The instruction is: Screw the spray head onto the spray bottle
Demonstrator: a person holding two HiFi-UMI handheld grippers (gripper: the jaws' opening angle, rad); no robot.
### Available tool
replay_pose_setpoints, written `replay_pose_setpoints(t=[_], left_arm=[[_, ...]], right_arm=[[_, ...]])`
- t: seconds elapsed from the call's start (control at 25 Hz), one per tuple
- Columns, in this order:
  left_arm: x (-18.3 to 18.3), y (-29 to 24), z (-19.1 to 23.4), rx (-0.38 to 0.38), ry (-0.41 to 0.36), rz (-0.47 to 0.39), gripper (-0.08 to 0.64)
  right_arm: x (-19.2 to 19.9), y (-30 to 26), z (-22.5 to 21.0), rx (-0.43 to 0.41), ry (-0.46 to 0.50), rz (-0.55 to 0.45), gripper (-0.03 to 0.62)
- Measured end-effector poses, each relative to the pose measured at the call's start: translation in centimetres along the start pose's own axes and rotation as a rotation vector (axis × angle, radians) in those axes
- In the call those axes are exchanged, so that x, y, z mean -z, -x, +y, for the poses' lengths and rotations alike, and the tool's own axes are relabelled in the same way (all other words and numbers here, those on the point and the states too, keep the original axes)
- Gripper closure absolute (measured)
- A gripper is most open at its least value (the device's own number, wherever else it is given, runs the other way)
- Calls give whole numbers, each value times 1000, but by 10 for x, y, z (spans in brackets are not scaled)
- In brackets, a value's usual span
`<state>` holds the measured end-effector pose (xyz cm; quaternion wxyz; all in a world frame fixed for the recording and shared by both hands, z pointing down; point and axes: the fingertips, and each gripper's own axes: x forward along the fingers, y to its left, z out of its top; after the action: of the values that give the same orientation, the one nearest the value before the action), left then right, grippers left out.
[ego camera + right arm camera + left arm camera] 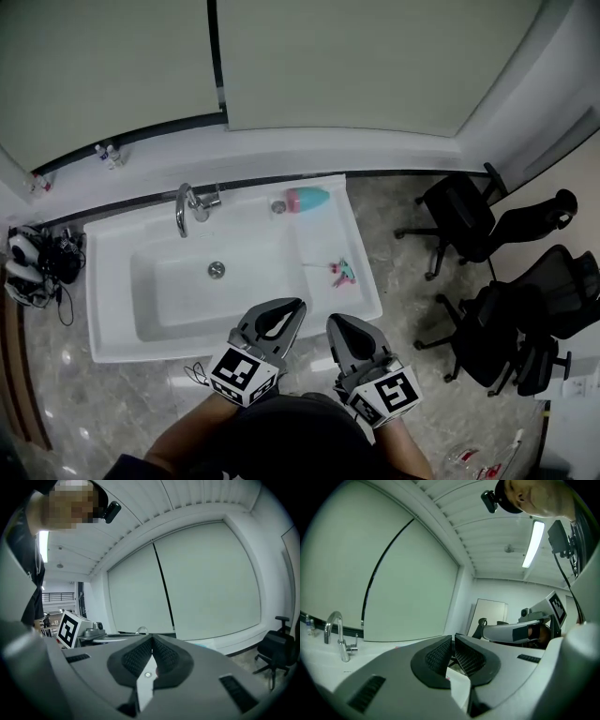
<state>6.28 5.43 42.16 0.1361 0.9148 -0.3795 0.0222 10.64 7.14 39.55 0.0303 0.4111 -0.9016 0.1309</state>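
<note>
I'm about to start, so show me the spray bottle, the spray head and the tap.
spray bottle (309,199), head view, middle of its blue body.
spray head (343,273), head view, its pink and teal body.
tap (180,210), head view, its curved spout.

We wear a dark top (281,441). Our left hand-held gripper (296,307) and right hand-held gripper (335,323) are grey, each with a white cube (242,373) showing black squares and black bumpy pads (438,656).

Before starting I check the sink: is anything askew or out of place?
The spray bottle lies on its side at the back right corner of the sink, and the spray head lies apart on its right ledge. I see no spill.
</note>
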Motion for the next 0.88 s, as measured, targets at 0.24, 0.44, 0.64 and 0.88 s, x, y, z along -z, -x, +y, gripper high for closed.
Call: replay_pose_setpoints(t=[0.24, 0.44, 0.64, 0.88], left_arm=[[-8, -34, 58, 32, 20, 27, 555], [-10, -61, 81, 41, 20, 52, 555], [5, -95, 100, 21, 27, 97, 555], [27, -142, 120, -43, 24, 169, 543]], right_arm=[[-9, -60, -25, 37, -14, 24, 603], [-10, -86, -47, 37, -66, 47, 603], [0, -101, -80, 14, -92, 67, 603], [27, -109, -132, -18, -86, 165, 603]])
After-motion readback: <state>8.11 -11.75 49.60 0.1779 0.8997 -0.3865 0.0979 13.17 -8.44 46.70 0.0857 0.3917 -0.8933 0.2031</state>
